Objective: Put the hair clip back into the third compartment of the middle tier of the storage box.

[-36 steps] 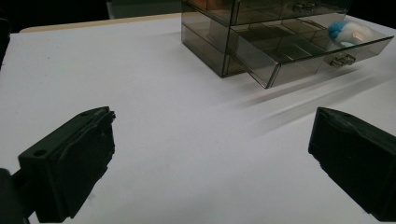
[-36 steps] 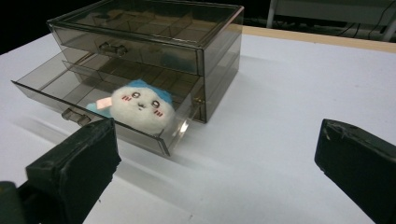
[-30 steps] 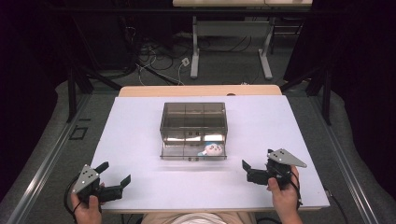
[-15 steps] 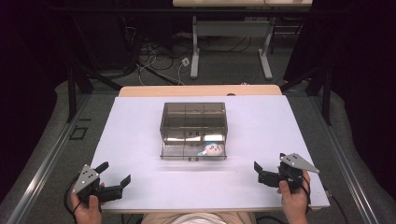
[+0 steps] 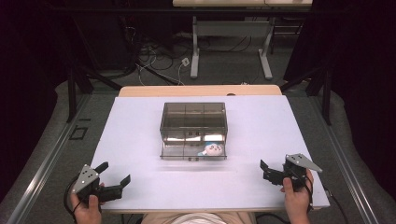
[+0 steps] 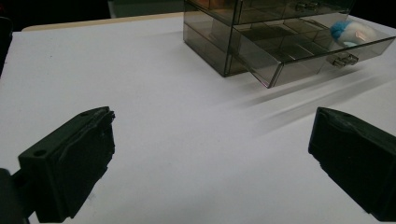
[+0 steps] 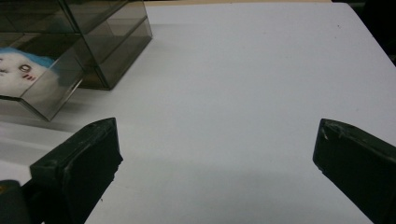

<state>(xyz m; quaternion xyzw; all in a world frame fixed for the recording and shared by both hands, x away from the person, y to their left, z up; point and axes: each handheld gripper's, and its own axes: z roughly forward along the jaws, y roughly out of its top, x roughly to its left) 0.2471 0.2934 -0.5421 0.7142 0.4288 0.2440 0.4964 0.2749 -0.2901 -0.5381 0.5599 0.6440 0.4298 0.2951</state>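
Note:
A smoky clear drawer box (image 5: 194,120) stands mid-table. Its bottom drawer (image 5: 193,151) is pulled out toward me and holds a small white plush toy with a blue top (image 5: 212,149). My left gripper (image 5: 113,172) rests open near the front left edge, holding nothing. My right gripper (image 5: 265,171) is open and empty near the front right edge. In the left gripper view the open drawer (image 6: 308,56) and the toy (image 6: 352,32) lie far ahead at the right, beyond my left gripper (image 6: 212,154). In the right gripper view the toy (image 7: 23,74) sits at the far left, apart from my right gripper (image 7: 215,158).
The white table (image 5: 140,130) has a wooden strip along its far edge (image 5: 201,90). Beyond it are desk legs and loose cables on the floor (image 5: 187,51). Bare tabletop lies on both sides of the box and in front of the drawer.
My right gripper has drawn back toward the front right edge, away from the drawer. The left gripper, drawer and toy have not moved.

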